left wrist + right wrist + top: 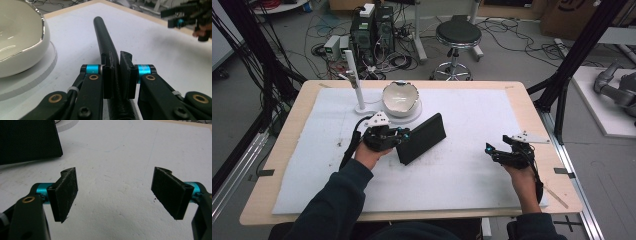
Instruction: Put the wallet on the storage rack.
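High view: white mat [472, 165] covers my table. Black flat case [422, 138] lies mid-mat, tilted, just in front of the white bowl [399, 98] on its round base. My left gripper [398, 134] is clamped on the case's near edge; left gripper view shows that edge pinched between both jaws. My right gripper [494, 150] hovers well apart, jaws spread, nothing between them. Judgement: grasp step done; next likely a lift or handover, needing the right to close in.

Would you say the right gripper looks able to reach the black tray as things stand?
Probably yes: the right gripper is open and holds nothing, and bare mat lies between it and the black tray, which the left gripper grips at its near edge.
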Motion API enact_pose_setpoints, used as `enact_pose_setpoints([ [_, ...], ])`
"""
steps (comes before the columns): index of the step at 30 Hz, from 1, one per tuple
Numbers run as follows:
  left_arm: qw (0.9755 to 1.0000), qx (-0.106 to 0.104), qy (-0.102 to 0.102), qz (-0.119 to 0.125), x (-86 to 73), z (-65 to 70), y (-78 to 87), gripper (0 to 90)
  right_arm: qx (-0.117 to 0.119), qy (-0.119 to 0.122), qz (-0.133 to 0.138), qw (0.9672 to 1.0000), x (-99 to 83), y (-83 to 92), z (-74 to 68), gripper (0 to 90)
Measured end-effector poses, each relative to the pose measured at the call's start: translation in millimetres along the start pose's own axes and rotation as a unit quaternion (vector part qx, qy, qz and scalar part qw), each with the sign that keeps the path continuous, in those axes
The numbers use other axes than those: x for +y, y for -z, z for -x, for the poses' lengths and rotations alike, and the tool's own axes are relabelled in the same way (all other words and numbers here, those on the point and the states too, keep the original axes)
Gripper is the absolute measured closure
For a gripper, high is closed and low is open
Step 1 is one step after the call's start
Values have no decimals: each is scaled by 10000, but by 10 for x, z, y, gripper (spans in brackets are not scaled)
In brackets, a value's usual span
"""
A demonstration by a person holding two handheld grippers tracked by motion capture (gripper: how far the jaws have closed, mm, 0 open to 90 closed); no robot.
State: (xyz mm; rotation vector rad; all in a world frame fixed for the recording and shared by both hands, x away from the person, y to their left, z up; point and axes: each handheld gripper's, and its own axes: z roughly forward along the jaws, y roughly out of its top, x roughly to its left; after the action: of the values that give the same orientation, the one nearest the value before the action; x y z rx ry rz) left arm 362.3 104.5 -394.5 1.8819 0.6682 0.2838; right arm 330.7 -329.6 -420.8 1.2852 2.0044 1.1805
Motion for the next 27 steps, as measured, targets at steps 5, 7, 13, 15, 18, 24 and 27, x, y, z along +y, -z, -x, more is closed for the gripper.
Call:
enact_pose_setpoints([
  [5,9998,-77,-118,132,-96,81,-22,804,-13,6,3,10000,-1,0,3,215],
  [7,9997,-164,-97,177,-107,90,-27,793,-2,-8,-13,10000,-2,3,-3,215],
  [13,9980,-473,276,312,-158,60,-97,557,0,0,-14,10000,-4,5,-6,215],
  [15,9987,-415,286,56,-195,54,-171,530,-8,14,-7,10000,-4,8,0,215],
  [18,9986,-378,290,-219,-252,63,-283,497,-8,5,-9,10000,-4,8,1,215],
  [24,9969,-365,294,-634,-316,71,-375,496,-18,-8,1,10000,-8,14,14,215],
  [27,9967,-339,428,-607,-321,59,-346,532,-19,-10,13,10000,-11,22,15,215],
])
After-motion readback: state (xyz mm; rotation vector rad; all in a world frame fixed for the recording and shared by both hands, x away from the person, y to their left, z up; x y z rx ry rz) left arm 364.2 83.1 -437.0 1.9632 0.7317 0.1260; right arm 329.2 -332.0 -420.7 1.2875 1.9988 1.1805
